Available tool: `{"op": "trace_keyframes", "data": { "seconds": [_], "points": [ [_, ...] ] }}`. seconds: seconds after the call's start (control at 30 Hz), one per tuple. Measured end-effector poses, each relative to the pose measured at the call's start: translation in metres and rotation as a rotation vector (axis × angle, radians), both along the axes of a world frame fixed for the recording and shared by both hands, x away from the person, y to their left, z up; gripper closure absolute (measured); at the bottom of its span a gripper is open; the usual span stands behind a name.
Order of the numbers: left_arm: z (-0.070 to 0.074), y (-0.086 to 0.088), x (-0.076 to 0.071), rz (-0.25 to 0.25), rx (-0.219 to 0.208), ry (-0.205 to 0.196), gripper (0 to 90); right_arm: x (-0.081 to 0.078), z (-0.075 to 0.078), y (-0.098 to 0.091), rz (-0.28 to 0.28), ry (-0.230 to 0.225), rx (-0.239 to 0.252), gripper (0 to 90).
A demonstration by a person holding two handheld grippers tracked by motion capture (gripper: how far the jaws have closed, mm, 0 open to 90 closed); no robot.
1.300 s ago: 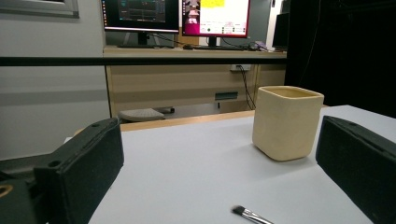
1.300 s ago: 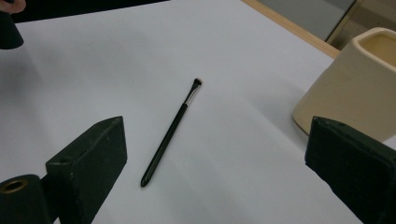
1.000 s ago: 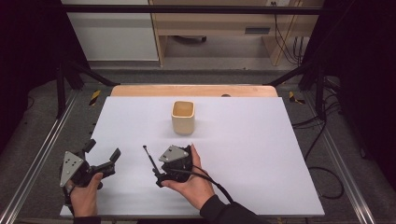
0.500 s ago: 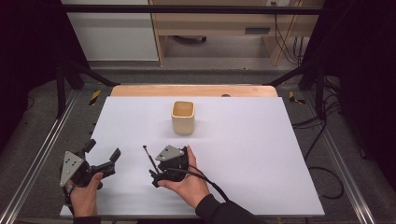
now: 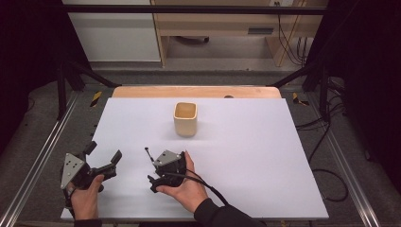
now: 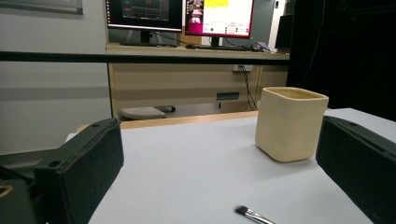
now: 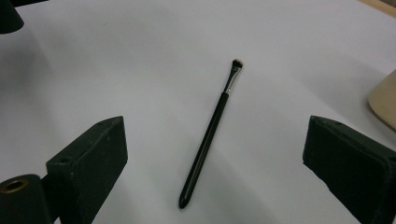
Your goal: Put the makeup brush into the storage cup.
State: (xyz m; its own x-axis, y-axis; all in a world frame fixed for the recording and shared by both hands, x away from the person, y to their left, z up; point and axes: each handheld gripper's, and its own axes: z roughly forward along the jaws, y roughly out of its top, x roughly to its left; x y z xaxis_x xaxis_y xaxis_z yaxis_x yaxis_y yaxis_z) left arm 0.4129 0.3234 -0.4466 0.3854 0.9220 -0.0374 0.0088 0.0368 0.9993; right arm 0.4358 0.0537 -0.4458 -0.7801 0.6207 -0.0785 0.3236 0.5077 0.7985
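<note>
At the lower left of the high view, the left gripper (image 5: 101, 153) sits low over the white table (image 5: 265, 156) near its left and near edges, jaws spread wide with nothing between them. Just right of it, at lower centre, the right gripper (image 5: 152, 165) is held in a hand (image 5: 187, 187) and tilts down over a thin black makeup brush (image 5: 150, 156). In the right gripper view the brush (image 7: 210, 130) lies flat on the table, in the gap between the two wide-open jaws and touching neither; its bristle tip points toward the top of the frame and its blunt handle end lies nearest the camera. The white surface around the brush is bare on both sides.

Farther off, at the centre of the high view, a cream square-sided cup (image 5: 185, 118) stands upright, well apart from both grippers, with broad open table to its right and left. In the left gripper view the cup (image 6: 289, 123) stands right of centre, and the brush tip (image 6: 250, 213) shows at the bottom edge. Beyond the cup, a wooden strip (image 5: 196, 91) borders the table's far edge.
</note>
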Motion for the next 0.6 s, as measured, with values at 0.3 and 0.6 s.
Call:
{"op": "trace_keyframes", "data": {
  "seconds": [0.3,0.6],
  "points": [
    [0.0000,0.0003,0.0001,0.002,0.000,-0.002,0.6,0.0002,-0.0046,0.0043,0.004,0.009,-0.018,6.6],
    [0.0001,0.0003,0.0002,0.002,0.000,-0.002,0.7,-0.0004,-0.0092,0.0088,0.011,0.020,-0.026,8.5]
  ]
}}
